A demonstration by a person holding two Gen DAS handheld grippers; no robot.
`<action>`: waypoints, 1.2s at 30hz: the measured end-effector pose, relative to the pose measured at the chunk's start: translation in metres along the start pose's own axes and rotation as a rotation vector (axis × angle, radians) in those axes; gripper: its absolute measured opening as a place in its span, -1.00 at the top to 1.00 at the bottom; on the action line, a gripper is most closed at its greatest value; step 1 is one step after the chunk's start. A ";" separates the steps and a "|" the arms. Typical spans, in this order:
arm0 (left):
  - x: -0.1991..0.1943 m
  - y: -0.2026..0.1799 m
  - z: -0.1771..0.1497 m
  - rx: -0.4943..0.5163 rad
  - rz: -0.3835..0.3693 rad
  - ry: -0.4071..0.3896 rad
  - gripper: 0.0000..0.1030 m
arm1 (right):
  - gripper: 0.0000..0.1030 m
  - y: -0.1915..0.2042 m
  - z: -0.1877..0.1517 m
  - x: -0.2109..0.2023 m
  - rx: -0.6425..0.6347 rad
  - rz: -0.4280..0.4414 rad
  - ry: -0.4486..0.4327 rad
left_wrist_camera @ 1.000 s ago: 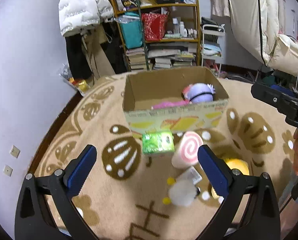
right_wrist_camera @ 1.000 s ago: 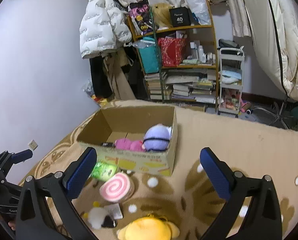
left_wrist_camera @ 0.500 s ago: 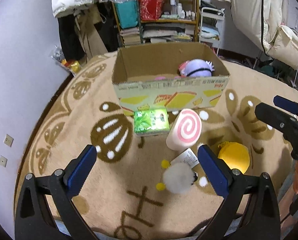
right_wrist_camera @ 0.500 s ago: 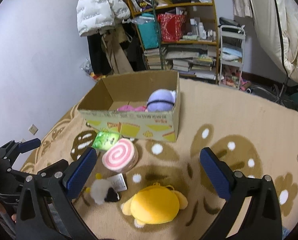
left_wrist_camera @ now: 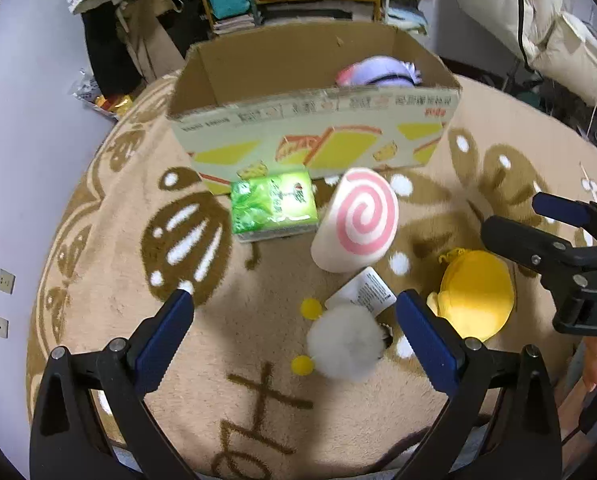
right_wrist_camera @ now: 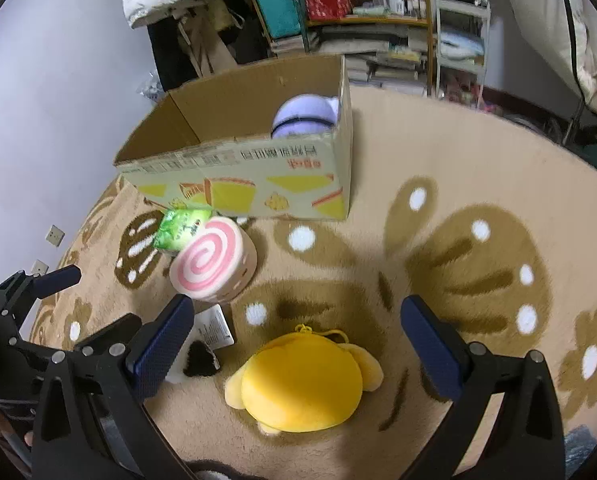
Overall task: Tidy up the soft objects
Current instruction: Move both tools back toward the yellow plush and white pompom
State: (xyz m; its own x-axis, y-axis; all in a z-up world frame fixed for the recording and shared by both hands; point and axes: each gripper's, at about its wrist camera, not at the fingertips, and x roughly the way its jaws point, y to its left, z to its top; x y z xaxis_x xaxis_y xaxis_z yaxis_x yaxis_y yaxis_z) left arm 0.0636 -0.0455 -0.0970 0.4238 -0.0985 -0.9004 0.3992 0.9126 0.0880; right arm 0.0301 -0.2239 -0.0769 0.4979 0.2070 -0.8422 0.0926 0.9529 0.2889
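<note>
Both my grippers have dropped closer to the rug (left_wrist_camera: pixel 98 280) since a second ago, so the toys loom larger. My left gripper (left_wrist_camera: pixel 294 328) is spread wide, gripping nothing, over the white plush (left_wrist_camera: pixel 346 342) low in the frame's centre. My right gripper (right_wrist_camera: pixel 294 334) gapes equally wide and empty above the yellow plush (right_wrist_camera: pixel 302 386) at bottom centre. Pink swirl roll (left_wrist_camera: pixel 358 224) and green pack (left_wrist_camera: pixel 274 204) sit mid-frame, just in front of the box (left_wrist_camera: pixel 310 140); a purple plush (right_wrist_camera: pixel 304 120) lies inside its right end.
</note>
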 end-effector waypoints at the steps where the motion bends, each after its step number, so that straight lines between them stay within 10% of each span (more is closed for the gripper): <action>1: 0.003 -0.002 0.000 0.004 -0.001 0.011 -0.95 | -1.00 -0.001 -0.001 0.004 0.006 0.000 0.014; 32: 0.084 -0.033 -0.008 0.086 -0.042 0.308 -0.94 | -1.00 -0.006 -0.025 0.079 0.025 -0.034 0.323; 36: 0.094 -0.037 -0.010 0.080 -0.074 0.331 -0.70 | -1.00 -0.009 -0.028 0.081 0.040 -0.045 0.342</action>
State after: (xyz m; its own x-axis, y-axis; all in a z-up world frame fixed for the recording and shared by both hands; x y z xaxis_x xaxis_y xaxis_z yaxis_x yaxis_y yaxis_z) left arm 0.0806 -0.0847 -0.1887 0.1103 -0.0176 -0.9937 0.4870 0.8726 0.0386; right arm 0.0449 -0.2097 -0.1604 0.1754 0.2338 -0.9563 0.1447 0.9547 0.2599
